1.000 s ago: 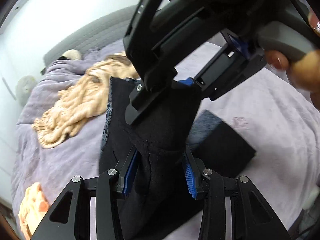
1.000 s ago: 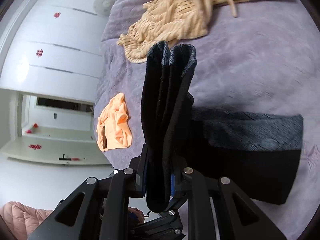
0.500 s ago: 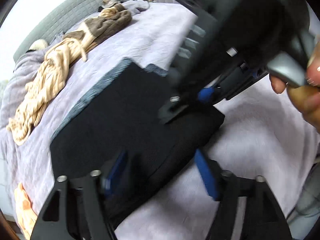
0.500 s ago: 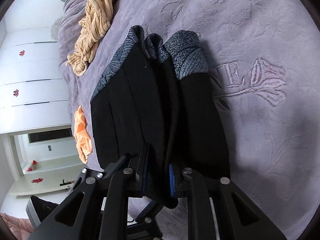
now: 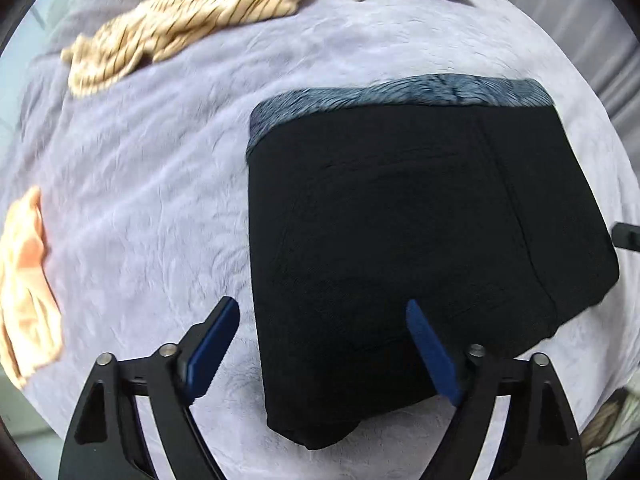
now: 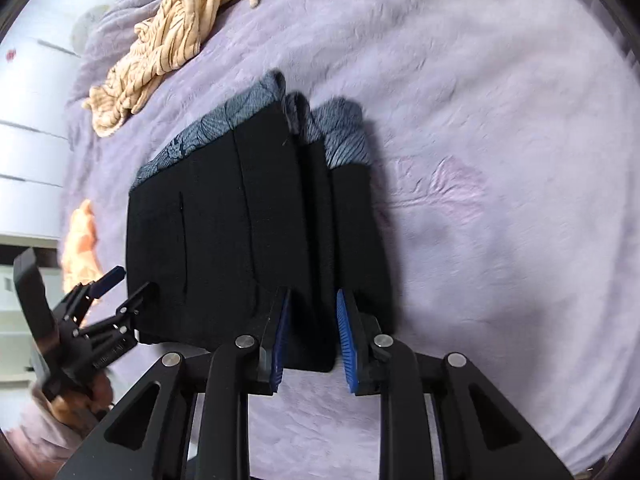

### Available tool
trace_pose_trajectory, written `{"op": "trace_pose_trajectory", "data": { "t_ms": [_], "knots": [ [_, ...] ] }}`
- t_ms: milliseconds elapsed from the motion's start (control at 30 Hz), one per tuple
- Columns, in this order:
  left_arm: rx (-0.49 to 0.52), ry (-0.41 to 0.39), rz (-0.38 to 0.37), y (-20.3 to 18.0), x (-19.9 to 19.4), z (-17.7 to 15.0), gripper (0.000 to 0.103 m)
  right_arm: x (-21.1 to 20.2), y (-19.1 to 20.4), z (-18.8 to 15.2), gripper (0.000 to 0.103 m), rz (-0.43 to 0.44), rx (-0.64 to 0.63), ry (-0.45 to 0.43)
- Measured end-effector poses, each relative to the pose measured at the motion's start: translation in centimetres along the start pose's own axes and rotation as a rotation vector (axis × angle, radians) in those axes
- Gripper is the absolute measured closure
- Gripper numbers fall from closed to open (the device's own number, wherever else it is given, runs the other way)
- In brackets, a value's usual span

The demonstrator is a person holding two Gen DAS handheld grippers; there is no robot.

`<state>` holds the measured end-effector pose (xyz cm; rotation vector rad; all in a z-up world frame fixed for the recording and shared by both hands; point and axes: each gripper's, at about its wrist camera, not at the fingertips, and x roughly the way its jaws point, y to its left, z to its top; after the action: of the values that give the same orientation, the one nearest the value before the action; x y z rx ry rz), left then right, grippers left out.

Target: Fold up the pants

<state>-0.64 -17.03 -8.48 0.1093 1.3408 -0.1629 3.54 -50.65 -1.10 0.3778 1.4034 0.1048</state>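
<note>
Looking pretty much done: the black pants with a grey patterned waistband [image 5: 420,248] are now laid as a folded stack on the lavender plush bed cover [image 5: 152,184]. Left gripper [image 5: 320,344] jaws are opened wide, fabric dropped. Right gripper [image 6: 312,336] jaws are being loosened, folded edge between them.

left handheld gripper [image 5: 320,340], matte black triangular-cutout finger frames, silver round screws at the pivots, ribbed blue rubber pads [image 5: 430,354], right handheld gripper [image 6: 311,338] of matching black frame, silver screws, blue ribbed pads, pink sleeve [image 6: 28,444]
</note>
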Motion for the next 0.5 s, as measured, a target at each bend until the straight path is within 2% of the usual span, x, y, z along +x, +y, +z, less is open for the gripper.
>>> {"op": "trace_pose_trajectory", "data": {
  "t_ms": [67,167,233,333,367,400,500],
  "knots": [
    [-0.024,0.006,-0.014,0.2,0.1,-0.2,0.016,-1.7,1.2,-0.2,0.079,-0.001,-0.029,-0.046],
    [-0.002,-0.010,0.013,-0.4,-0.1,-0.7,0.016,-2.4,3.0,-0.2,0.079,0.026,-0.064,-0.075],
    [0.019,-0.018,0.032,-0.8,-0.2,-0.7,0.016,-1.3,4.1,0.1,0.079,0.007,-0.087,-0.058],
    [0.010,-0.001,0.018,-0.8,0.0,-0.9,0.015,1.9,3.8,-0.5,0.079,-0.055,-0.072,0.027],
    [0.000,0.007,0.018,-0.1,-0.4,0.0,0.008,2.7,3.4,-0.6,0.079,-0.062,-0.057,0.037],
    [-0.006,0.009,0.027,0.5,0.0,0.4,0.005,3.3,3.0,-0.8,0.079,-0.057,-0.036,0.038],
    [-0.011,0.009,0.018,0.9,0.2,0.6,0.005,3.4,2.3,-0.9,0.079,-0.024,-0.011,0.028]
  ]
}}
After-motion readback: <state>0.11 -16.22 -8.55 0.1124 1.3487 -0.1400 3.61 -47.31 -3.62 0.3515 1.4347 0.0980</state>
